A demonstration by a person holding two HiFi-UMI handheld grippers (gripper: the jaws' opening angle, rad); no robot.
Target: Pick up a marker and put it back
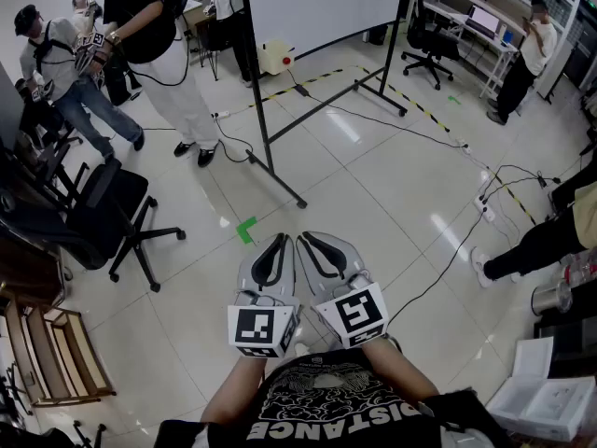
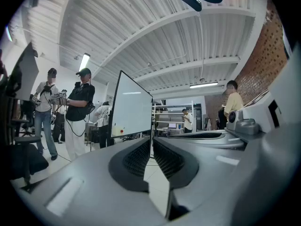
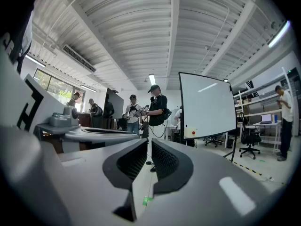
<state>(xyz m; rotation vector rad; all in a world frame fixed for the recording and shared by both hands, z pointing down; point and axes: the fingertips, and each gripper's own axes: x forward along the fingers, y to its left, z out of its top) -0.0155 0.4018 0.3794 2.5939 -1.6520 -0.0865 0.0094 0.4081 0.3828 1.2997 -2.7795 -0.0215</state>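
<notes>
Two grippers, both mine, held side by side and pointed toward the whiteboard (image 1: 317,3). The left gripper (image 1: 276,245) has its ribbed pads pressed together, with only a hairline slit of floor showing between them and nothing pinched. The right gripper (image 1: 312,245) is the same: jaws together, empty. They nearly touch at the tips, well short of the whiteboard's foot.

Only the head view shows the tiled floor (image 1: 373,194). A green tape mark (image 1: 245,230) lies between my jaws and the board's stand. A black office chair (image 1: 103,208) stands off to the board's left, and a cable (image 1: 448,259) trails across the tiles to its right. The right gripper view catches that green mark only as a small glint through its slit.

The left gripper view alone shows a brick wall (image 2: 263,69) and shelving (image 2: 174,117) to the right of the board. The right gripper view alone shows windows (image 3: 56,86) far to the board's left. A person in a black top (image 3: 156,108) stands just beside the board's left edge. Each gripper view also shows the other gripper alongside.

The marker cannot be made out in any view. A pale box (image 3: 190,132) with a red dot sits at the board's lower left corner, too small to tell what it holds. The board's top is cut off in the head view, and my own jaws cover the lower half of both gripper views.
</notes>
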